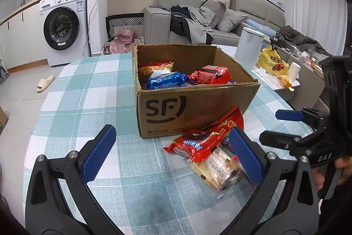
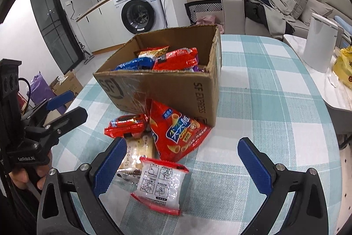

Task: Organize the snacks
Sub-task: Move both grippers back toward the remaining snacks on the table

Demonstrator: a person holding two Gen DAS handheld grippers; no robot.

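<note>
An open SF cardboard box (image 1: pixel 198 100) (image 2: pixel 176 89) stands on the checked table and holds several snack packs. In front of it lie a red cookie pack (image 1: pixel 195 143) (image 2: pixel 126 124), a red crisps bag (image 2: pixel 178 131) (image 1: pixel 228 122), a clear cracker pack (image 1: pixel 217 169) (image 2: pixel 137 151) and a white-and-red packet (image 2: pixel 161 185). My left gripper (image 1: pixel 171 155) is open and empty, its right finger beside the cracker pack. My right gripper (image 2: pixel 179 165) is open and empty, over the white-and-red packet. Each gripper shows in the other's view, the right gripper (image 1: pixel 283 127) and the left gripper (image 2: pixel 66 107).
The table has a teal checked cloth (image 1: pixel 88 102) (image 2: pixel 275 91). A white bin (image 1: pixel 248 47) (image 2: pixel 319 43) and a yellow bag (image 1: pixel 272 63) stand on a side table to the right. A sofa and a washing machine are behind.
</note>
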